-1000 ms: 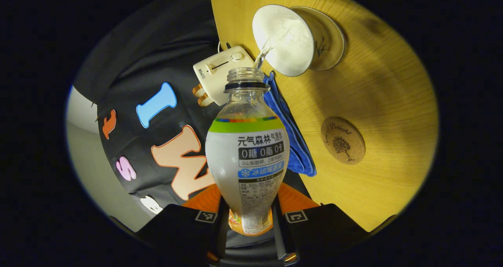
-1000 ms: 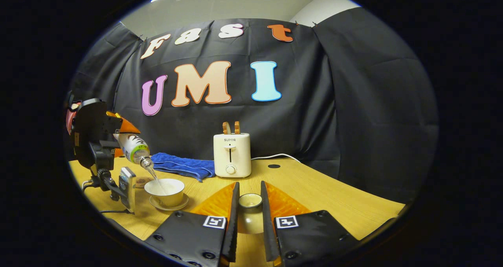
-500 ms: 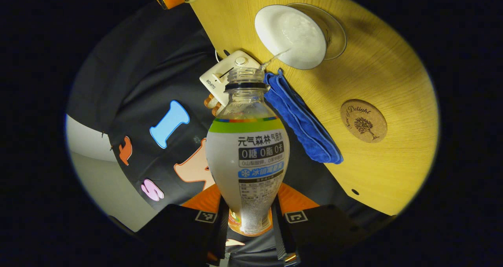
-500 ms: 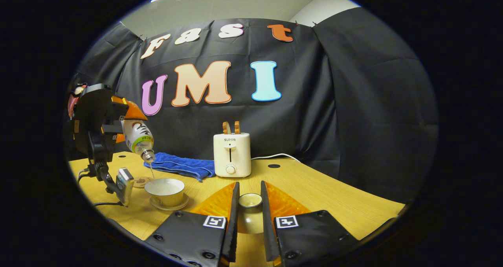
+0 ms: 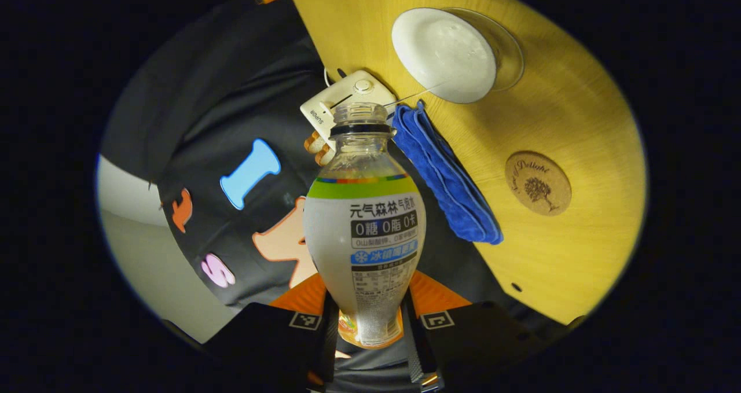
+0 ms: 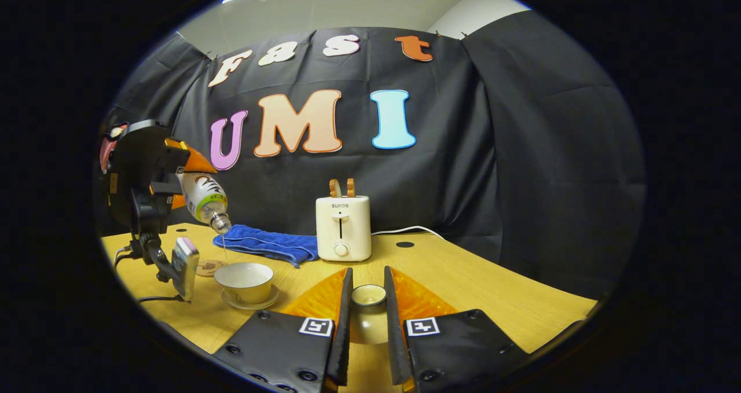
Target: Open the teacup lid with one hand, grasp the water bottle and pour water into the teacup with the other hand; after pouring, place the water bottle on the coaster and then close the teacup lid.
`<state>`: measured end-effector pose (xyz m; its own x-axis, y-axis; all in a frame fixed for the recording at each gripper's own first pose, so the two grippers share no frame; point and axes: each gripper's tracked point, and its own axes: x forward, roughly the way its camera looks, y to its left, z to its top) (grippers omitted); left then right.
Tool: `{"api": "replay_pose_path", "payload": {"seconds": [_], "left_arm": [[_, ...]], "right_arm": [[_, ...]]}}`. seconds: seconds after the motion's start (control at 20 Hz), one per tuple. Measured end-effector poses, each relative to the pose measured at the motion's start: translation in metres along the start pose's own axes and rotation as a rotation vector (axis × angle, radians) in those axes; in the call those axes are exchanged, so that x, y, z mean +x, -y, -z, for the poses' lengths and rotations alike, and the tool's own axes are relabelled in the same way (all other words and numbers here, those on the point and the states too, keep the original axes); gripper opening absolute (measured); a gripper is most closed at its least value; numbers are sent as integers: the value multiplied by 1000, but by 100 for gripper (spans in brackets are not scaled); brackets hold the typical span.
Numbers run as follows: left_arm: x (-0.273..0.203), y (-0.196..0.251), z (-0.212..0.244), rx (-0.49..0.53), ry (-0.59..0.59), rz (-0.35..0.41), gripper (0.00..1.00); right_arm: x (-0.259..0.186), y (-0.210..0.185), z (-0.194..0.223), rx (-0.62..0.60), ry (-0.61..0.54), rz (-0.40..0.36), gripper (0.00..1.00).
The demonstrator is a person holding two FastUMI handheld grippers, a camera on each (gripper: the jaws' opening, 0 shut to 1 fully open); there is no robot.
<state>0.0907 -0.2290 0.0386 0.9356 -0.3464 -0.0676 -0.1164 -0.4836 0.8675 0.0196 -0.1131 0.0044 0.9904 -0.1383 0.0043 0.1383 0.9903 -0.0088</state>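
Above the teacup (image 6: 244, 278), water bottle (image 5: 365, 231) tilted, clamped in left gripper (image 5: 370, 335)

You're working in a staged recording booth: black cloth wall (image 6: 492, 150) hangs behind the wooden table (image 6: 463, 277), pale room wall (image 6: 347, 5) above it.

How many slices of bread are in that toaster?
2, side by side, sticking up out of the top of the toaster by the back wall: one, other.
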Motion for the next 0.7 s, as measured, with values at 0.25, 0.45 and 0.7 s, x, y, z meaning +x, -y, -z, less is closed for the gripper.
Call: {"api": "replay_pose_path", "payload": {"seconds": [0.25,0.45,0.7], "left_arm": [[-8,49,-2,-465,-15,90,46],[-19,83,-11,-941,-21,162,47],[-17,69,-7,-1419,-3,78,43]], "right_arm": [[0,0,0,0,0,0,31],[0,1,1,-1,0,4,31],[0,1,0,-2,0,4,33]]}}
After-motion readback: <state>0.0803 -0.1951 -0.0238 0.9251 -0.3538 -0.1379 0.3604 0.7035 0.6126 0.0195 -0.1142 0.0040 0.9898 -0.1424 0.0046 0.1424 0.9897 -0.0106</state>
